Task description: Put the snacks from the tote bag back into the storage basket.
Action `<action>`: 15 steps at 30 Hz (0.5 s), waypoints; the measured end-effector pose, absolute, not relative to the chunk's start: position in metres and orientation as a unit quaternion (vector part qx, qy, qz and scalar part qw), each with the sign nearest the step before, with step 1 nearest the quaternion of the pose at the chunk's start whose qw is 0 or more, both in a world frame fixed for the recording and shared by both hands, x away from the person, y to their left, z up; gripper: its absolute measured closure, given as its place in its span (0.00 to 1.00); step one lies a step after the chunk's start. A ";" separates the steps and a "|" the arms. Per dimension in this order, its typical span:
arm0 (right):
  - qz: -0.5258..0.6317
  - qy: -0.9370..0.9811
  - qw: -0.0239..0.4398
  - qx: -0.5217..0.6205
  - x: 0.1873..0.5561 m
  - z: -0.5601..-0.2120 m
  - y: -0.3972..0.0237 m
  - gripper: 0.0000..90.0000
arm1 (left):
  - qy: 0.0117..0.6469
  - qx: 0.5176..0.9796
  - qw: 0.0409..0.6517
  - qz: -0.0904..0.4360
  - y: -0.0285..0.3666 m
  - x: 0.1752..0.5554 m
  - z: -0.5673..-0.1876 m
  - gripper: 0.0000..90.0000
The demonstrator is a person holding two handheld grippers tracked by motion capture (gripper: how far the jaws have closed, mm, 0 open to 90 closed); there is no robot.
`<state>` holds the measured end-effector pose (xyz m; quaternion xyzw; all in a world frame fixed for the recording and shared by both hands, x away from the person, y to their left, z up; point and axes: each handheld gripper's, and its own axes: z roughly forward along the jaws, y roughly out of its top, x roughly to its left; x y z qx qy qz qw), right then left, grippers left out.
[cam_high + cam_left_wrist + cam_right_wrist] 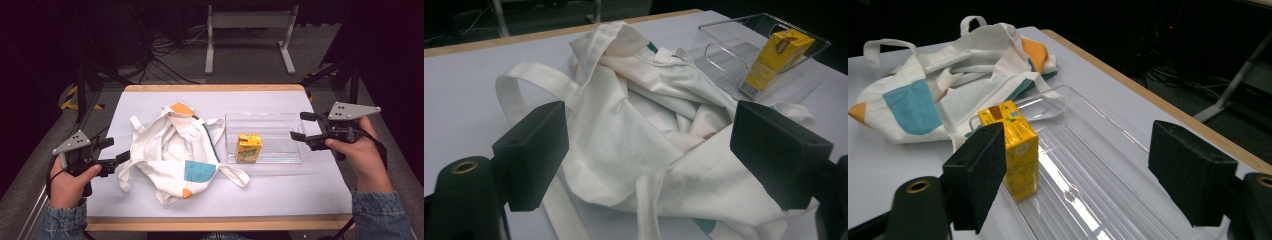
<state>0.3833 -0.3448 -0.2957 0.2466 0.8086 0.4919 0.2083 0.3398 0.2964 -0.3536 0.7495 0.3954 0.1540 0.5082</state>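
So the left gripper (120,161) sits at the near left of the table (280,192), jaws spread wide with nothing pinched between them. Its tips are right at the left edge of the white tote bag (172,150), close to one of the bag's loose handles, though I can't tell if they're actually touching the cloth. In the left gripper view the crumpled bag (634,135) lies straight ahead between and beyond the two black jaws, with a strap looping off to the left.

The right gripper (299,127) is over at the far right side, jaws also standing apart and empty. It's hovering at the right end of the clear plastic tray (280,125). In the right gripper view the tray (1088,165) runs straight out from between the jaws, and the yellow juice carton (1013,150) stands upright inside it toward the far end, looking just past the left jaw. So the carton is well clear of the pads, not gripped by anything.

From above, the carton (249,147) stands at the tray's left end, the end nearest the bag. The bag lies rumpled mid-table with teal and orange patches showing, its straps flopped out, one handle reaching toward the tray's near corner.
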 end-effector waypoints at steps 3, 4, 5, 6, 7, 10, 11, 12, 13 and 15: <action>0.484 0.802 0.224 0.269 0.377 -0.299 -0.359 0.26 | 0.396 0.750 0.506 0.154 0.299 0.338 -0.355 0.18; 0.485 0.800 0.224 0.272 0.376 -0.299 -0.361 0.26 | 0.398 0.749 0.507 0.154 0.299 0.337 -0.356 0.18; 0.489 0.796 0.223 0.278 0.374 -0.301 -0.364 0.26 | 0.399 0.748 0.507 0.156 0.300 0.336 -0.357 0.18; 0.494 0.791 0.225 0.283 0.372 -0.303 -0.368 0.26 | 0.401 0.748 0.506 0.155 0.301 0.335 -0.358 0.18; 0.495 0.789 0.229 0.285 0.370 -0.304 -0.369 0.26 | 0.400 0.747 0.506 0.158 0.301 0.335 -0.361 0.17; 0.503 0.778 0.239 0.291 0.364 -0.312 -0.374 0.25 | 0.399 0.749 0.505 0.156 0.301 0.332 -0.368 0.17; 0.504 0.775 0.241 0.294 0.362 -0.316 -0.375 0.25 | 0.399 0.749 0.505 0.156 0.301 0.332 -0.368 0.17; 0.497 0.777 0.245 0.299 0.360 -0.321 -0.377 0.25 | 0.402 0.747 0.507 0.154 0.301 0.330 -0.372 0.17; 0.494 0.777 0.246 0.302 0.360 -0.324 -0.377 0.25 | 0.403 0.746 0.507 0.155 0.301 0.329 -0.374 0.17; 0.488 0.777 0.247 0.312 0.357 -0.332 -0.379 0.25 | 0.404 0.745 0.508 0.155 0.301 0.327 -0.378 0.17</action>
